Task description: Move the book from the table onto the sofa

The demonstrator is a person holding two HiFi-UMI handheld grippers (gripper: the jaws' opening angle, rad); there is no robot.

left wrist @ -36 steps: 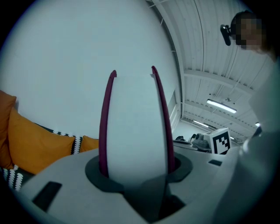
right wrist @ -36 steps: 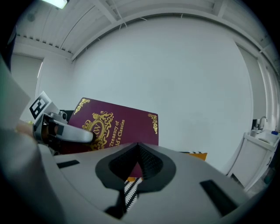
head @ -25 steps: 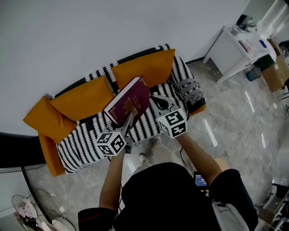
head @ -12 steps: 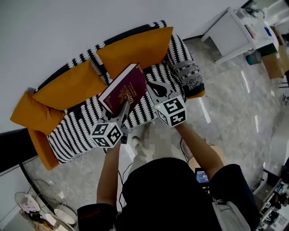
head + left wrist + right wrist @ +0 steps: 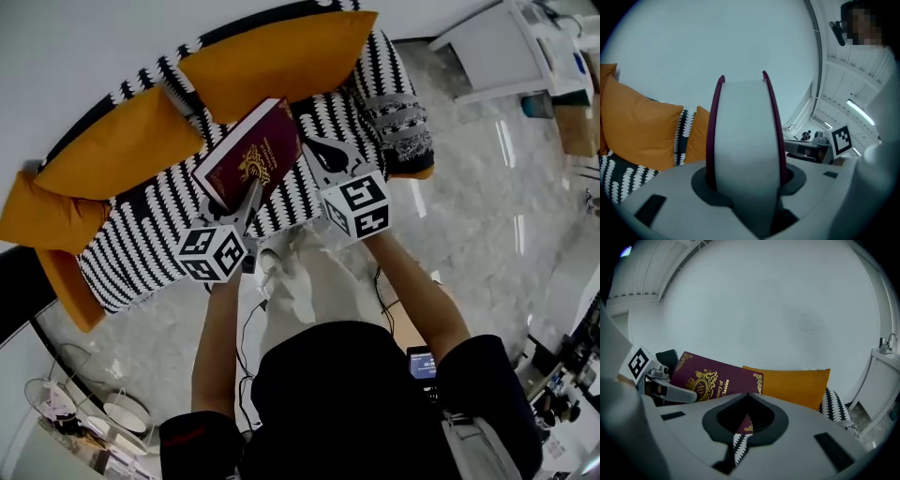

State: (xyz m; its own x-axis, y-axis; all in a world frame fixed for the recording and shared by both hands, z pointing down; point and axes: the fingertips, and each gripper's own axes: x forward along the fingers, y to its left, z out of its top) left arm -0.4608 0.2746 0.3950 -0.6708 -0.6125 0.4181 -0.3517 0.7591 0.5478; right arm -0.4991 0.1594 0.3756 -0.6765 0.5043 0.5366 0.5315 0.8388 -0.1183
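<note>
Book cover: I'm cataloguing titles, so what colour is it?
The book is maroon with gold lettering and ornaments; the right gripper view shows it best.

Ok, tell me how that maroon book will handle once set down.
The book probably stays stiff: its covers hold flat though the left gripper grips one end. Thick page block suggests some weight. On the soft sofa it may tilt, not slide.

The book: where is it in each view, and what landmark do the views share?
Head view: book at upper centre.
Left gripper view: centre, page edge facing the camera, held between the jaws.
Right gripper view: left of centre, cover showing.
Shared landmark: orange cushions.
</note>
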